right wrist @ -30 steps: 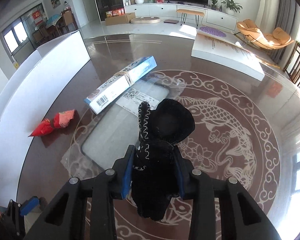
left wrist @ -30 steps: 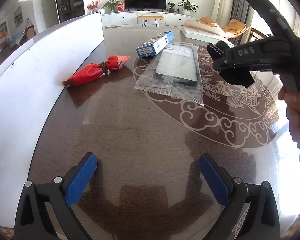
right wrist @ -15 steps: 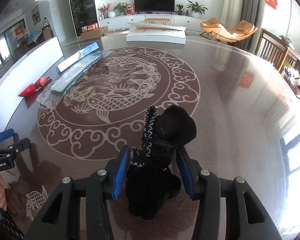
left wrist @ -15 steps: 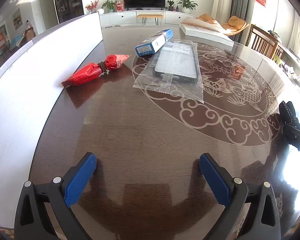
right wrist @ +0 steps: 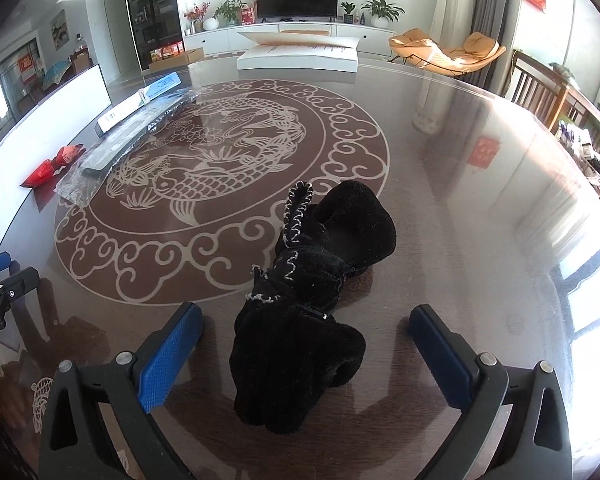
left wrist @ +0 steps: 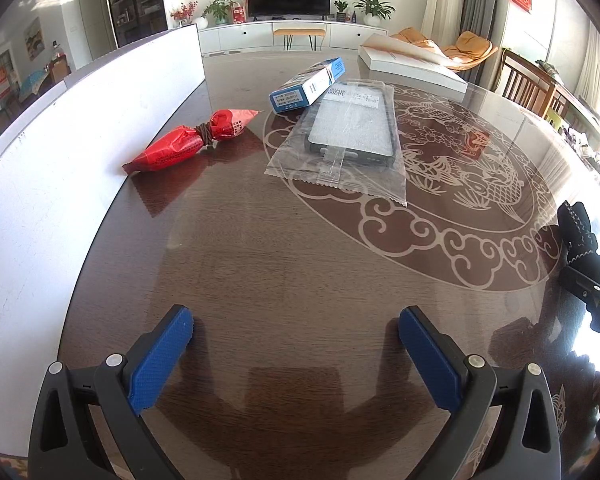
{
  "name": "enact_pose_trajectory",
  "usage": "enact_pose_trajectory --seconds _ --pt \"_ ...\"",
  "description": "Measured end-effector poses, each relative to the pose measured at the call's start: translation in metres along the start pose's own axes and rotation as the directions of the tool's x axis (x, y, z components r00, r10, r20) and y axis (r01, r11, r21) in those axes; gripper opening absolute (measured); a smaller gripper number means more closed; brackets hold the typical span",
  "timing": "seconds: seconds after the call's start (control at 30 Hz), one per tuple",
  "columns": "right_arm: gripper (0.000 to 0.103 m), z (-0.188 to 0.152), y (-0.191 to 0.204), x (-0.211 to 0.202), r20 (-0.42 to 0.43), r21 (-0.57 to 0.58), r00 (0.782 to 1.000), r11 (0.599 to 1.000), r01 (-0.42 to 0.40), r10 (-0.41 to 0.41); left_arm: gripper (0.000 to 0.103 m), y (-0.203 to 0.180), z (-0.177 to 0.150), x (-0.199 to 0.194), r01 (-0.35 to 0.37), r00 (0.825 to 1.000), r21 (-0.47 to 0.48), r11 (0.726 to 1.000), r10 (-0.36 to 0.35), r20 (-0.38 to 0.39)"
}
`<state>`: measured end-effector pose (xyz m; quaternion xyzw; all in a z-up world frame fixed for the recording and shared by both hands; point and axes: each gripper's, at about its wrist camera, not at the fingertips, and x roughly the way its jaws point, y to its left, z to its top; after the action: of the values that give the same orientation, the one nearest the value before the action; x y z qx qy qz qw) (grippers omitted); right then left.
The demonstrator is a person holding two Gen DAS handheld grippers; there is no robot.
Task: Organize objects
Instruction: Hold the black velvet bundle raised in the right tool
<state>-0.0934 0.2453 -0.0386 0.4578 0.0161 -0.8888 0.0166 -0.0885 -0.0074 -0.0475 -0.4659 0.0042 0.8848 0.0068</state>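
A black fleece glove with white stitching lies on the table between the spread fingers of my right gripper, which is open and not touching it. The glove also shows at the right edge of the left wrist view. My left gripper is open and empty over bare table. A red tied packet, a blue and white box and a phone case in a clear bag lie farther ahead; they also appear at the left in the right wrist view.
A white board stands along the table's left side. A flat white box lies at the far edge. The round table has a glossy fish inlay. Wooden chairs stand at the right.
My right gripper carried the glove away from the phone case to the near right of the table, set it down and opened its fingers. My left gripper stayed still.
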Motion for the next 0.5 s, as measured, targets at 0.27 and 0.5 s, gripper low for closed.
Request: enact_pose_trajectory --seconds 0.27,0.5 --pt "0.103 -0.0005 -0.0002 0.0001 0.0 0.001 1.0 1.0 -0.001 0.001 0.103 -0.0002 0.0 0.0008 0.0 1.0 0.001 1.0 0.0 0.0" --pt "0.103 -0.0004 -0.0003 0.0001 0.0 0.001 1.0 1.0 -0.001 0.001 0.103 -0.0004 -0.0002 0.0004 0.0 1.0 0.001 1.0 0.0 0.001"
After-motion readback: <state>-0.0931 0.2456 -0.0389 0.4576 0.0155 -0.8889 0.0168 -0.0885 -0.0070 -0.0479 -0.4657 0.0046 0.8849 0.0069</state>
